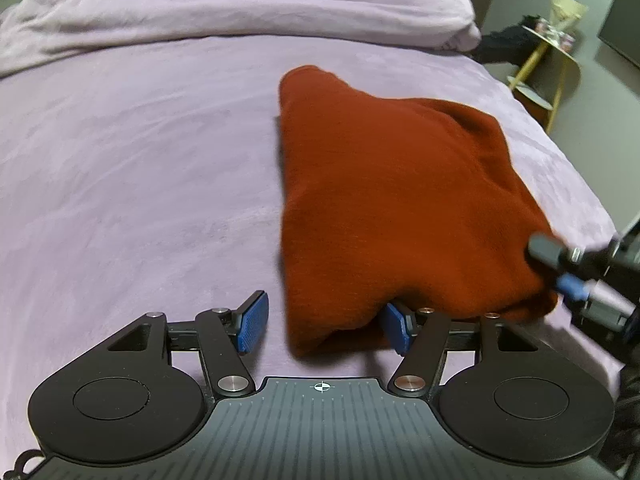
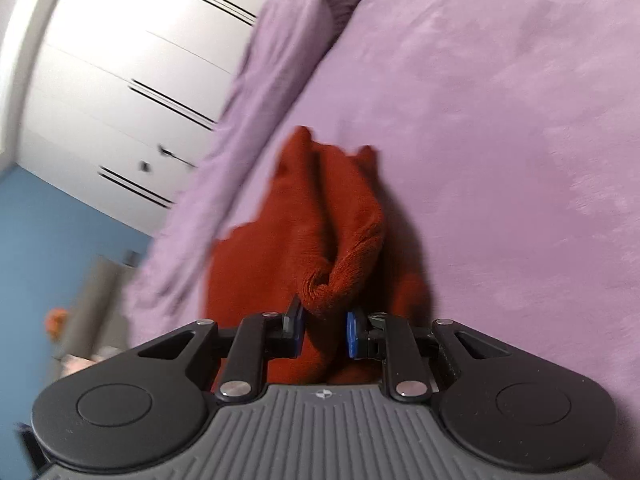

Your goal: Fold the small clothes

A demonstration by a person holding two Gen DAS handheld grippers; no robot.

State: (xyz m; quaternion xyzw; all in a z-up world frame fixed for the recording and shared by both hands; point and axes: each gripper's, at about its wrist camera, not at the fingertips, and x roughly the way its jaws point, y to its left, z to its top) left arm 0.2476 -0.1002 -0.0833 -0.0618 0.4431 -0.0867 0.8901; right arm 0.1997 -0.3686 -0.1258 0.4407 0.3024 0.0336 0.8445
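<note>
Two claws are at work on one rust-red knitted garment [image 1: 400,200], which lies partly folded on the lilac plush bedspread [image 1: 140,180], right of the bed's middle and close to its right edge. My right claw [image 2: 323,332] has its blue pads pressed onto a rolled, ribbed hem or cuff at the garment's near right corner, so it is pinching the cloth. My left claw [image 1: 326,322] stands spread: the near left corner of the garment droops between its blue pads [image 1: 252,322], and the cloth hides part of the right-hand pad, but I see no squeeze, so I judge it is not gripping. What worries me most is that lopsided hold. If I pull or lift with the right alone, the thick knit could drag across the plush cover, twist, and undo the layers already stacked. The bunched roll in my right pinch is bulky and may slip out, or I may be holding only one layer. The garment sits near the bed's edge, so a hard tug rightward could send it over. Closing the left on a drooping corner could catch a wrinkle. Of containers I see none; the small yellow-legged side table [image 1: 556,52] far right holds blurred items I cannot identify.
</note>
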